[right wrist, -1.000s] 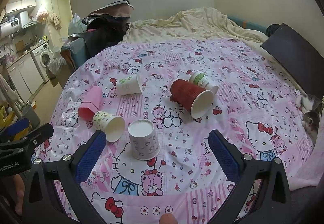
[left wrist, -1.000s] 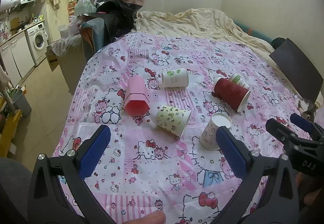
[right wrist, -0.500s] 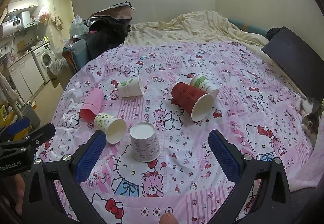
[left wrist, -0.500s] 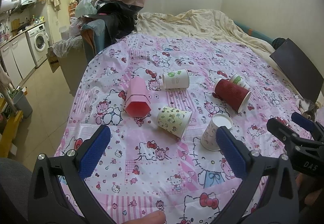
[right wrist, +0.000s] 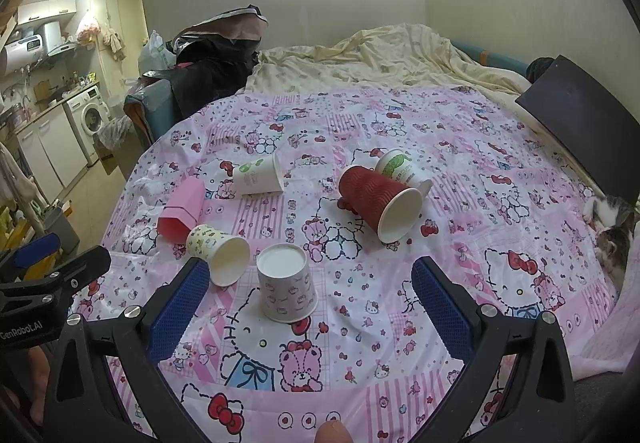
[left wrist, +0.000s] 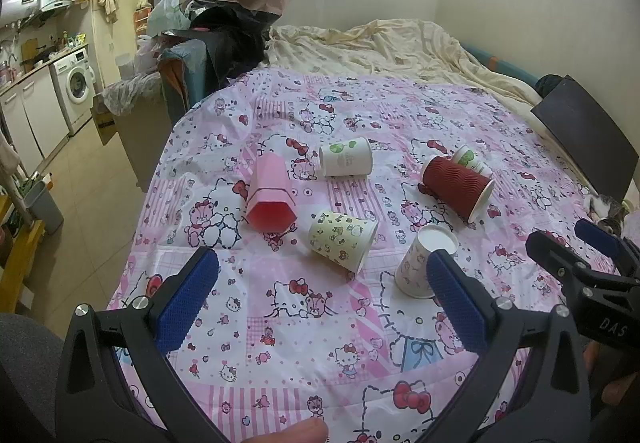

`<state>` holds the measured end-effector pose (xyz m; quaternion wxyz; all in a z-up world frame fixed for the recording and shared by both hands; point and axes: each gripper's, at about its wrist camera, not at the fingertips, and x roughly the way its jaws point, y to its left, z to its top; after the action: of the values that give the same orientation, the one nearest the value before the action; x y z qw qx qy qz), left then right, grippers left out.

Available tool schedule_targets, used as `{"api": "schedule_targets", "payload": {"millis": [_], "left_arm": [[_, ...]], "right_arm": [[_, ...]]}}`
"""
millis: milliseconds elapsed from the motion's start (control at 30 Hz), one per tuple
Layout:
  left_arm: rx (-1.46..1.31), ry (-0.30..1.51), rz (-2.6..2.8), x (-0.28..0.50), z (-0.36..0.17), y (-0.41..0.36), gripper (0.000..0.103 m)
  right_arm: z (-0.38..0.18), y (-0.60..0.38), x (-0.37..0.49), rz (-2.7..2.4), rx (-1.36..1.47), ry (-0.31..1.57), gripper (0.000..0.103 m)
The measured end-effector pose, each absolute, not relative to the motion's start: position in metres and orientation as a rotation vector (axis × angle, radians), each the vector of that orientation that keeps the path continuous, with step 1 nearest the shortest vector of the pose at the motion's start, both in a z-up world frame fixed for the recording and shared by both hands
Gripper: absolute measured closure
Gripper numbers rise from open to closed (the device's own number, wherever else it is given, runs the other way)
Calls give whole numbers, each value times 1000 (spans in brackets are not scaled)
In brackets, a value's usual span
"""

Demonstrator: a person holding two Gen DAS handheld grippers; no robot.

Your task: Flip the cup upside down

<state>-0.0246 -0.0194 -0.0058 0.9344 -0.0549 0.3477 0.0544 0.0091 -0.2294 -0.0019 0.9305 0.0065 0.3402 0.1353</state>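
Several paper cups are on a pink cartoon-print cloth. A white patterned cup stands upside down, nearest my right gripper; it also shows in the left wrist view. A yellow patterned cup, a pink cup, a red ribbed cup, a white cup with a green leaf and a green-print cup lie on their sides. My left gripper and right gripper are open and empty, held above the near edge.
A cat lies at the right edge of the cloth. A dark board leans at the right. A rumpled cream blanket lies behind. A chair piled with bags and a washing machine stand at the left.
Both grippers have drawn slightly back and up, so the cups sit a little lower in each view. No cup has moved.
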Motion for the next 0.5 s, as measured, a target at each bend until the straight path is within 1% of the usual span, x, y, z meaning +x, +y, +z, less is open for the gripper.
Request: {"api": "schedule_targets", "payload": {"millis": [500], "left_arm": [[-110, 708, 107, -25, -3, -20, 0]], "right_arm": [[0, -228, 8, 280, 11, 689, 0]]}}
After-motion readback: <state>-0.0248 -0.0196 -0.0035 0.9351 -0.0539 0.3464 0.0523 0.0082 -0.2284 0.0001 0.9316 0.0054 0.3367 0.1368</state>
